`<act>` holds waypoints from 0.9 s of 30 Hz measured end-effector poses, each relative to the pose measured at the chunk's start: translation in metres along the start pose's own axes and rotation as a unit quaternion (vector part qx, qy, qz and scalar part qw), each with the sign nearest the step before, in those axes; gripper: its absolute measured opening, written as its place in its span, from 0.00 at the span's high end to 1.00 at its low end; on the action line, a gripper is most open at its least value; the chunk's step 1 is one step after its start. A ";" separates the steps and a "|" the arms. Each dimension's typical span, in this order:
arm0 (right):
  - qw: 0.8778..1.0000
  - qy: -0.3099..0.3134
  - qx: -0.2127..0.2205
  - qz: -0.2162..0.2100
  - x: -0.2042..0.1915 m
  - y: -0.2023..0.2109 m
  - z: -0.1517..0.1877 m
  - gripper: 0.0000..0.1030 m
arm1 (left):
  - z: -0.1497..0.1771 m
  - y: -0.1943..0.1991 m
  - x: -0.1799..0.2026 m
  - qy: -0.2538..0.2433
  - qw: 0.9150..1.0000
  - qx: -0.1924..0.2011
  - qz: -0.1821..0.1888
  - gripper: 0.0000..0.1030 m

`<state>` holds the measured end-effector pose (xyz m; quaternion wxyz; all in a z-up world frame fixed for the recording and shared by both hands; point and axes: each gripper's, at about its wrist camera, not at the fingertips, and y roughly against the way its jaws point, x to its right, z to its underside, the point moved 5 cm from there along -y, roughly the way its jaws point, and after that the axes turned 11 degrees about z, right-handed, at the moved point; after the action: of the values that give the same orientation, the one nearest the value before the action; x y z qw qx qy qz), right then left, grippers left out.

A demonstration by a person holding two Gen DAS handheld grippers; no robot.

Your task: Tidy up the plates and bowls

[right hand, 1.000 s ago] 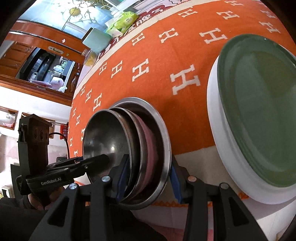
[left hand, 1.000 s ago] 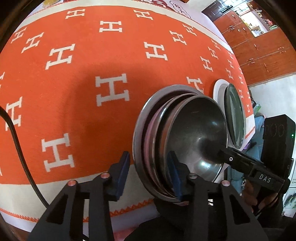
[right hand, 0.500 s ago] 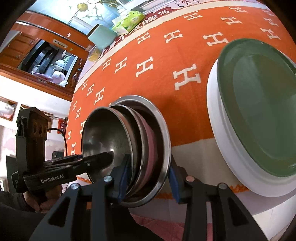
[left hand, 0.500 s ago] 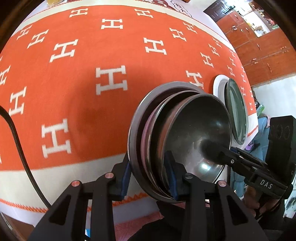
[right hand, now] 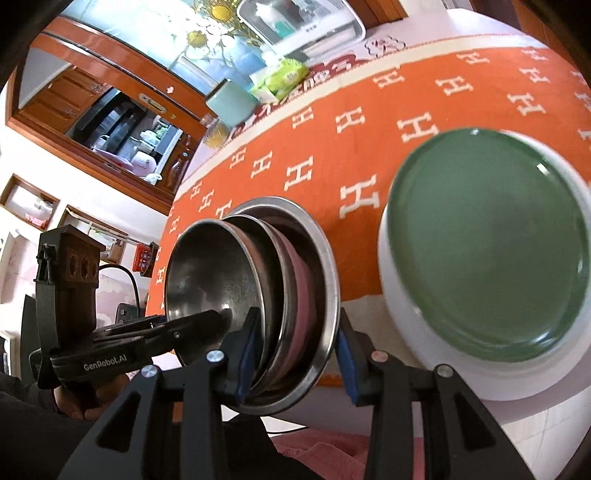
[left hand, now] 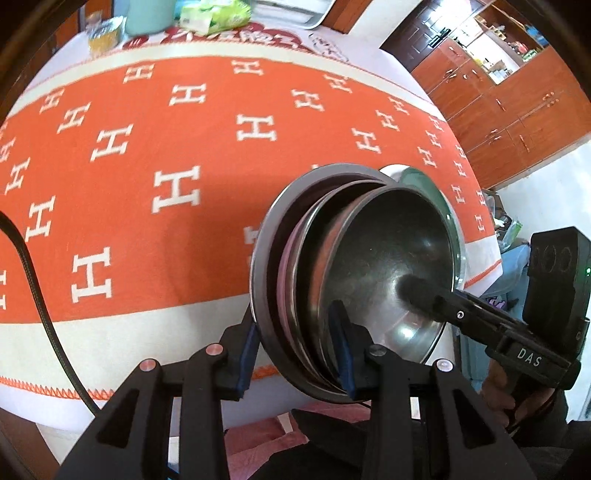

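A stack of nested steel bowls (left hand: 373, 266) with a pink one among them hangs tilted over the near edge of the orange tablecloth (left hand: 147, 229). My left gripper (left hand: 295, 350) is shut on the stack's lower rim, one pad outside the largest bowl and one inside the innermost. My right gripper (right hand: 295, 350) is shut on the same stack (right hand: 218, 273) from the opposite side. Each gripper's inner finger shows in the other's view, the right gripper (left hand: 513, 332) and the left gripper (right hand: 110, 350). A green plate (right hand: 487, 251) rests on a white plate (right hand: 424, 354) to the right.
A black cable (left hand: 40, 295) runs down the left of the left wrist view. At the table's far edge stand a teal cup (right hand: 231, 101), a green wipes packet (right hand: 284, 77) and a white appliance (right hand: 303, 22). Wooden cabinets (left hand: 517, 110) line the wall beyond.
Both grippers have risen with the bowl stack held between them. The table has dropped away and its far edge has come into view.
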<state>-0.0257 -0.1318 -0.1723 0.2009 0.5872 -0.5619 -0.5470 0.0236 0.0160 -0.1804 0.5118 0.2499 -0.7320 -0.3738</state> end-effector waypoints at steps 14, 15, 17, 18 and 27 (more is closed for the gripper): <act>0.998 0.054 0.015 0.003 0.059 0.062 -0.015 0.64 | -0.002 -0.016 0.088 0.002 0.999 0.046 -0.003 0.66; 0.998 0.057 0.017 0.005 0.065 0.066 -0.017 0.64 | -0.002 -0.020 0.097 0.001 0.999 0.046 -0.004 0.66; 0.998 0.063 0.020 0.007 0.073 0.072 -0.019 0.64 | -0.002 -0.024 0.107 0.000 0.999 0.048 -0.005 0.66; 0.998 0.066 0.021 0.008 0.078 0.076 -0.021 0.64 | -0.003 -0.027 0.113 0.000 0.999 0.050 -0.006 0.65; 0.995 0.101 0.017 0.014 0.113 0.091 -0.039 0.64 | -0.013 -0.054 0.146 0.015 0.998 0.062 -0.013 0.64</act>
<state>-0.0577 -0.2718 -0.1295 0.2541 0.6351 -0.5559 -0.4722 -0.0168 -0.1296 -0.1392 0.5016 0.2961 -0.7429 -0.3300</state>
